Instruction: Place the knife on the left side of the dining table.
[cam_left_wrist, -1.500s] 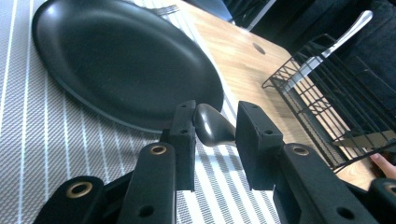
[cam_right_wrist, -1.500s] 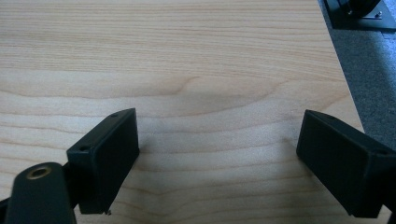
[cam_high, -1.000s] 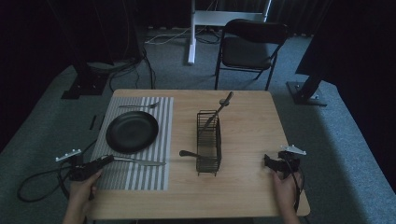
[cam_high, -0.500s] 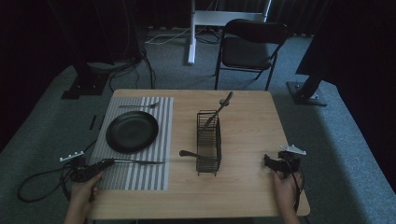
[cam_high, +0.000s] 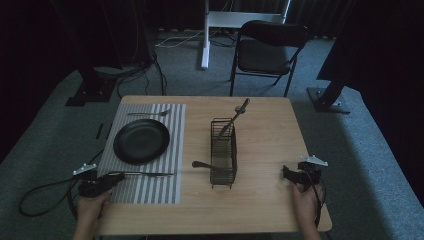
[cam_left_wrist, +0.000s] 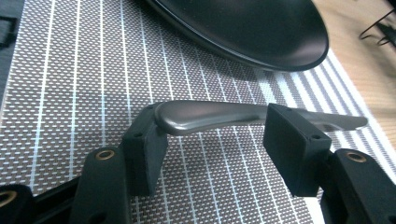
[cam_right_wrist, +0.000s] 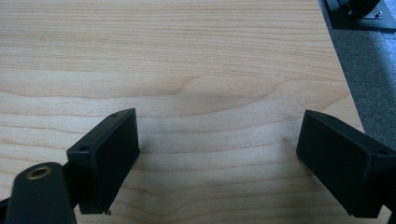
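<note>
My left gripper (cam_left_wrist: 212, 149) has its jaws apart around the handle of a table knife (cam_left_wrist: 243, 116) lying on the near part of the striped placemat (cam_high: 145, 150); I judge the step is either grasping or letting go. My right gripper (cam_right_wrist: 219, 158) rests wide open on bare table (cam_high: 260, 200). Farther off: one black plate (cam_high: 141, 141), one wire caddy (cam_high: 223, 152) holding one utensil, one fork (cam_high: 147, 113).
</note>
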